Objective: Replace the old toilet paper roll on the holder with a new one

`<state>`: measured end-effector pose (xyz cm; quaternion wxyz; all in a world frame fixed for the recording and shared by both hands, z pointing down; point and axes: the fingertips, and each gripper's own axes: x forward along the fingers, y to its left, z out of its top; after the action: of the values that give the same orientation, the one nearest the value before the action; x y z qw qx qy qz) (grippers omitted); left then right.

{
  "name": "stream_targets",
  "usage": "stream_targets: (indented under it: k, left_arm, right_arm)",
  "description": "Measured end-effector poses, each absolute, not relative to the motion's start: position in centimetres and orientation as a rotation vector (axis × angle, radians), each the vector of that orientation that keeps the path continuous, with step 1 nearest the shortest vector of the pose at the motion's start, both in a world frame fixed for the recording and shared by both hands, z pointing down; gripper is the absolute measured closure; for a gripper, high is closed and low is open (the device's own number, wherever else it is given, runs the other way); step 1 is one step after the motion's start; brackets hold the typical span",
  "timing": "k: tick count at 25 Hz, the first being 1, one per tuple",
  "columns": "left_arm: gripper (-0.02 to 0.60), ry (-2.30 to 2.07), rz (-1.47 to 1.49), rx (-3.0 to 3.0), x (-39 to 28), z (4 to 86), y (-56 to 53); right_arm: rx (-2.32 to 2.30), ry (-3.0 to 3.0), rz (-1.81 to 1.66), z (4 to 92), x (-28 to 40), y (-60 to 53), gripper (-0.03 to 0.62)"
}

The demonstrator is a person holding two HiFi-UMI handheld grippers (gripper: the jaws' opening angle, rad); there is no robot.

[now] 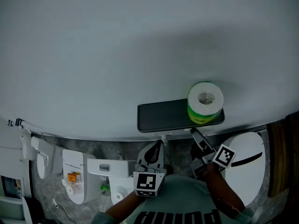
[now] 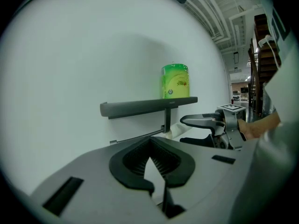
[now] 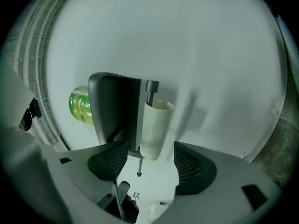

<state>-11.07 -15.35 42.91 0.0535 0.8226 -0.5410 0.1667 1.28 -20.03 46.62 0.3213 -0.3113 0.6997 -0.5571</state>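
A new toilet paper roll in green wrap stands upright on the right end of a dark wall shelf. In the left gripper view the roll tops the shelf, and an empty cardboard tube hangs on the rod beneath. My right gripper is open and rolled on its side, and the tube lies between its pads without touching them. It shows below the shelf as the right gripper. My left gripper is shut and empty, lower left of the shelf.
The plain white wall fills most of the view. Below it are white toilets on a stone floor and a white round lid at the right. A dark wooden frame runs along the right edge.
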Motion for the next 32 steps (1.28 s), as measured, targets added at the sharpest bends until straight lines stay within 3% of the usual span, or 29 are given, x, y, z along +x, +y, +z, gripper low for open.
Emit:
stream_targets:
  k: [13, 18, 32]
  left_arm:
    - [0.577, -1.634, 0.545, 2.493, -12.2, 44.0, -16.5]
    - [0.578, -1.621, 0.546, 2.498, -12.0, 44.0, -16.7]
    - [0.577, -1.625, 0.519, 2.498, -11.2, 43.4, -16.5]
  right_arm:
    - [-0.810, 1.726, -1.458, 47.4, 1.5, -22.9, 0.304]
    - [-0.816, 1.732, -1.445, 47.0, 1.7, -23.0, 0.393]
    - [-0.882, 1.736, -1.436, 45.9, 3.0, -22.7, 0.401]
